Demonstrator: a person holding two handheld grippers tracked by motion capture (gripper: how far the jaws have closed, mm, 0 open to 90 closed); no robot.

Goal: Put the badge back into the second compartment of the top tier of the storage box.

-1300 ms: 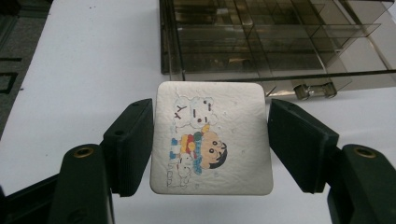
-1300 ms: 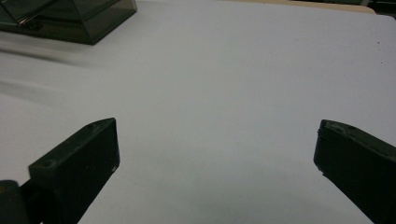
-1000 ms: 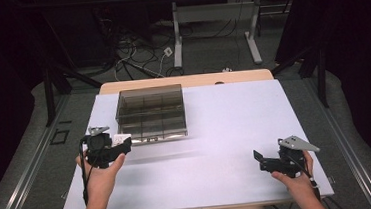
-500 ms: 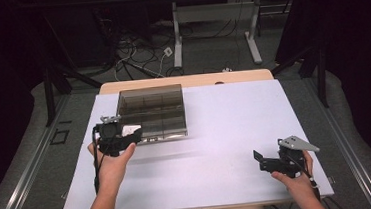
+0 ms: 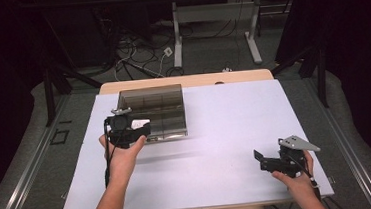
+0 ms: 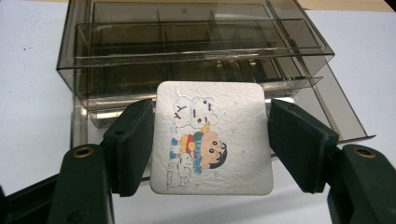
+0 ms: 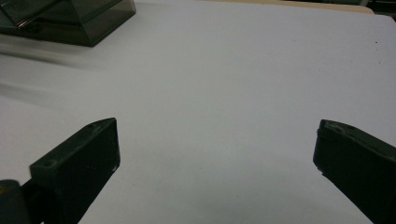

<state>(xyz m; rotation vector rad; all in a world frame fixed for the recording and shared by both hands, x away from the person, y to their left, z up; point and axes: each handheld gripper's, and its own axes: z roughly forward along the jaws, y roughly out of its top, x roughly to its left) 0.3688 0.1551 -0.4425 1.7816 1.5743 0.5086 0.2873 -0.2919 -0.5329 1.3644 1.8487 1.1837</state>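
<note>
The left gripper (image 6: 210, 144), clamped on a white cartoon-printed packet (image 6: 212, 140), has carried it from the table's left edge to the smoked-plastic drawer organizer (image 5: 154, 112), likely toward an open drawer. The right gripper (image 5: 265, 159) rests spread and empty.

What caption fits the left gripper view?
Hand-held gripper holds a cartoon coaster before a smoky drawer box.
</note>
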